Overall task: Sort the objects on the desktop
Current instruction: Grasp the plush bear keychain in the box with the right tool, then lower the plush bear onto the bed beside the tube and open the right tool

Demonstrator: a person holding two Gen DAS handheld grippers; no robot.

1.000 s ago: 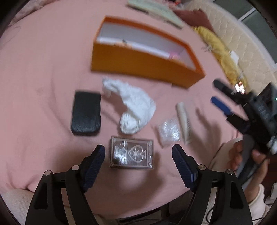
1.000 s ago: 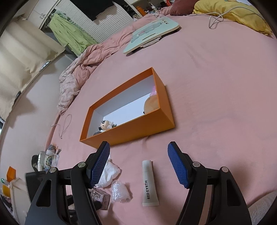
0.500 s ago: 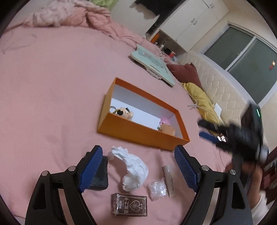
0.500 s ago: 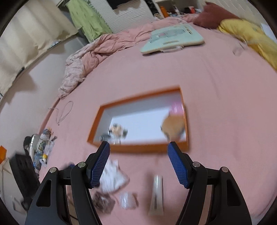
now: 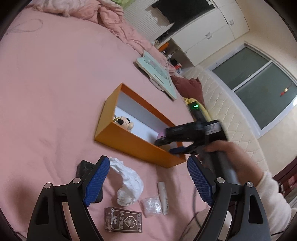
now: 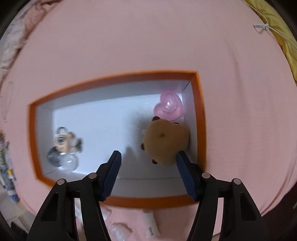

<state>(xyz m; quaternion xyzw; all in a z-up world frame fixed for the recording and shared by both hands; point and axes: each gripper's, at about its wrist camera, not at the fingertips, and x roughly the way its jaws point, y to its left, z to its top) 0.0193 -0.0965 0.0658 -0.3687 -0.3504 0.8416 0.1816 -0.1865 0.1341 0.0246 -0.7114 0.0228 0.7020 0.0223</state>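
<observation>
An orange box (image 5: 133, 146) with a white inside lies on the pink bed. It holds a small figurine (image 6: 64, 142), a brown plush toy (image 6: 165, 141) and a pink heart-shaped piece (image 6: 168, 107). My right gripper (image 6: 148, 159) is open and reaches down into the box, its right finger beside the plush; it also shows in the left wrist view (image 5: 170, 146). My left gripper (image 5: 146, 178) is open and empty above a white crumpled tissue (image 5: 130, 185), a black case (image 5: 84, 167), a card box (image 5: 123, 221), a clear packet (image 5: 151, 205) and a white tube (image 5: 163, 197).
A pale green board (image 5: 156, 74) lies beyond the box. A rumpled pink duvet (image 5: 104, 16) sits at the far end. A yellow cloth with a white cord (image 6: 274, 31) lies at the right. The bed edge runs just below the loose items.
My right gripper has swung over the orange box and lowered into it, next to the plush toy. My left gripper has lifted and tilted up, so the loose items sit lower in its view.
</observation>
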